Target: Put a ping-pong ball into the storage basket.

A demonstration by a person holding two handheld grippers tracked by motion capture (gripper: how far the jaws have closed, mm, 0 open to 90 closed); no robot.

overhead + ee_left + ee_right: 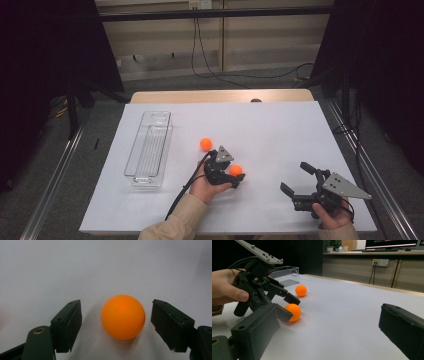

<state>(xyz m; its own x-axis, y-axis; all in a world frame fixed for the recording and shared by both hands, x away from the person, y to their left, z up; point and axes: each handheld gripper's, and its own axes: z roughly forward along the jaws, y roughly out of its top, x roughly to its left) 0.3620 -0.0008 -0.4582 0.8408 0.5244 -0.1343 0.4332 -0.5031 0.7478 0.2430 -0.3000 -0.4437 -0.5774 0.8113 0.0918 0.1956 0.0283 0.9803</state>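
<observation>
Fingers of left gripper (116, 322) spread around orange ball (123, 317), not touching

My work surface is a white table top (280, 125) with a wooden edge (220, 96) at its far side. Beyond it I see grey carpet floor (165, 82) and a beige panelled wall (260, 45) (black cables (196, 50) hang from a wall socket (199, 4)). Black curtains (45, 60) flank both sides. Lighting is even.
</observation>
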